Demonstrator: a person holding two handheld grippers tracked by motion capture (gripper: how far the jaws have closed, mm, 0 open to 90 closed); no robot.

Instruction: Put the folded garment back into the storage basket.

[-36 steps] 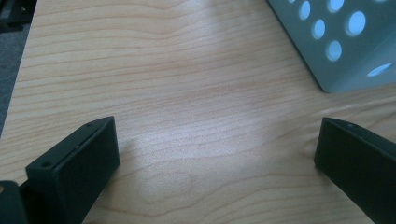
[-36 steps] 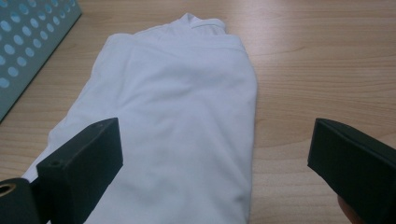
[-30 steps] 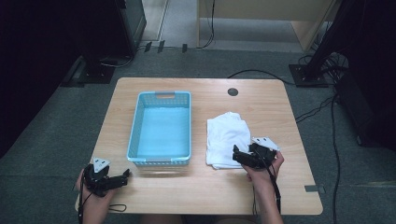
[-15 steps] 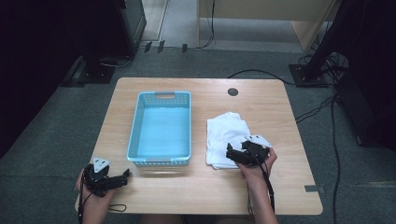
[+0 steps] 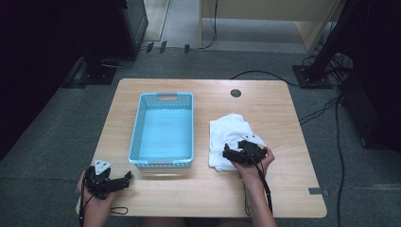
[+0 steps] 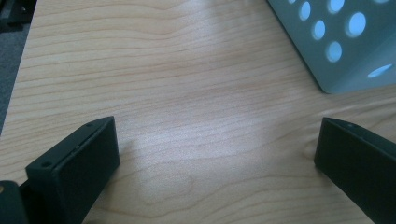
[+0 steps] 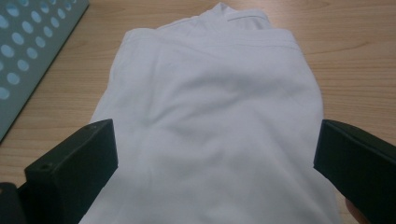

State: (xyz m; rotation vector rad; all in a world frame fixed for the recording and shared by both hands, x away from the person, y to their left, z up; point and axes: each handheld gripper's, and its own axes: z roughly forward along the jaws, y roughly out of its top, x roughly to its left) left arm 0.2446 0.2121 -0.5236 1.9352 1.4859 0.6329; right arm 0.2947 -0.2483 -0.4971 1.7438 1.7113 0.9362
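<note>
The folded white cloth [image 5: 230, 139] lies right of centre in the high view, on the bare wood of the table [image 5: 283, 109], just beside the right wall of the light blue basket [image 5: 163, 163] but not touching it. The right gripper [image 5: 228, 153] sits over the cloth's lower edge, jaws pointing toward the left of the frame; in the right gripper view its two black jaws stand wide apart at the bottom corners with the cloth [image 7: 210, 121] spread between and ahead of them, not yet pinched. The fabric looks like a light, soft knit folded into several layers, with a collar-like band at the top of that view. It should weigh little but will sag and may unfold once lifted, so a grip on a single loose layer would likely let the rest trail open. A better hold, by my judgement, is across the thick folded edge nearest the jaws, taking all layers together, deep enough that the smooth cloth cannot slide out. The left gripper [image 5: 124, 178] rests in the lower left of the high view, near the basket's lower left corner; in the left gripper view its jaws are also spread wide over bare wood, with a corner of the basket [image 6: 336, 42] in the upper right.
</note>
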